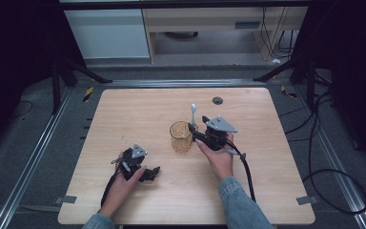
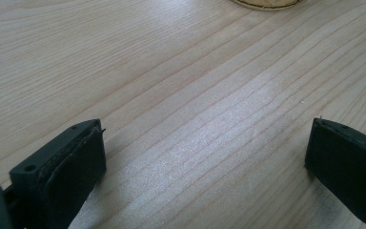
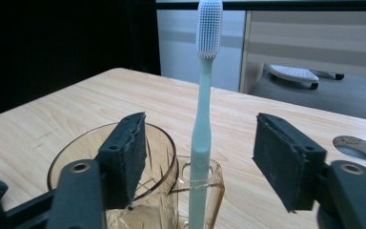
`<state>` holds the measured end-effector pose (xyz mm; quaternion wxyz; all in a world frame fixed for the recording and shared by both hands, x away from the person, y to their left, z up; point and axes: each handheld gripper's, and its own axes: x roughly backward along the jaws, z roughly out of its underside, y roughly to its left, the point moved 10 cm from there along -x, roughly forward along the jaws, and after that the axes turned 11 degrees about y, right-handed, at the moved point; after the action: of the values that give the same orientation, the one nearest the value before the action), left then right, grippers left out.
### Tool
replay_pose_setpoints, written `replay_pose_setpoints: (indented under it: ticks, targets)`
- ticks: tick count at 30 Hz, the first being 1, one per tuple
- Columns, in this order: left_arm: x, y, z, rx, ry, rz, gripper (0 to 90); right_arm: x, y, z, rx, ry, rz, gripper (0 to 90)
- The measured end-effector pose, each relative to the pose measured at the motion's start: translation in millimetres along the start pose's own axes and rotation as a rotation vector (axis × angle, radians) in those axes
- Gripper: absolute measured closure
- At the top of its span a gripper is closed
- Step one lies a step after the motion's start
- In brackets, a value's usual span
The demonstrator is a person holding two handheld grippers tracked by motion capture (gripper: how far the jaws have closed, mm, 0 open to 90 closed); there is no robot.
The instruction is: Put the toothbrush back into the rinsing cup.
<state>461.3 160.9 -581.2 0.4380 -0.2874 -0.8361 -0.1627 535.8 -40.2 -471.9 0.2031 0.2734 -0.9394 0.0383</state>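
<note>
Both hand-held grippers wide: right (image 3: 200, 162) flanks upright toothbrush (image 3: 203, 124), base hidden behind cup (image 3: 162, 157); left (image 2: 205, 157) empty.

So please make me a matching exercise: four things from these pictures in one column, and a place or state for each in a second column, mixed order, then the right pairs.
Things:
1. toothbrush
2. cup
3. left gripper
4. round hole

Descriptions:
A. open, low over bare wood
B. amber, see-through, near the table's middle
C. in the tabletop near the far edge
D. upright, bristles on top, between the open jaws of the right gripper

Pairs: 1-D, 2-B, 3-A, 4-C
</note>
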Motion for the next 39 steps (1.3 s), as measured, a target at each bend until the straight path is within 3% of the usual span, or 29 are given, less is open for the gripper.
replay_pose_setpoints:
  ticks: [11, 24, 31, 39]
  targets:
    - [0.0, 0.1, 0.0, -0.001, 0.000, -0.001, 0.0, 10.6, -0.5, -2.8, 0.004, 0.064, -0.003, 18.5]
    - [0.1, 0.1, 0.1, 0.000, 0.002, -0.001, 0.0, 26.2, -4.1, -10.7, 0.013, 0.124, -0.019, 6.9]
    - [0.1, 0.1, 0.1, -0.001, 0.002, -0.001, 0.0, 41.1, -15.3, -15.1, 0.061, 0.156, 0.025, 4.6]
    - [0.0, 0.0, 0.0, 0.000, 0.000, 0.000, 0.0, 56.5, -31.4, -13.6, 0.069, 0.187, 0.035, 5.2]
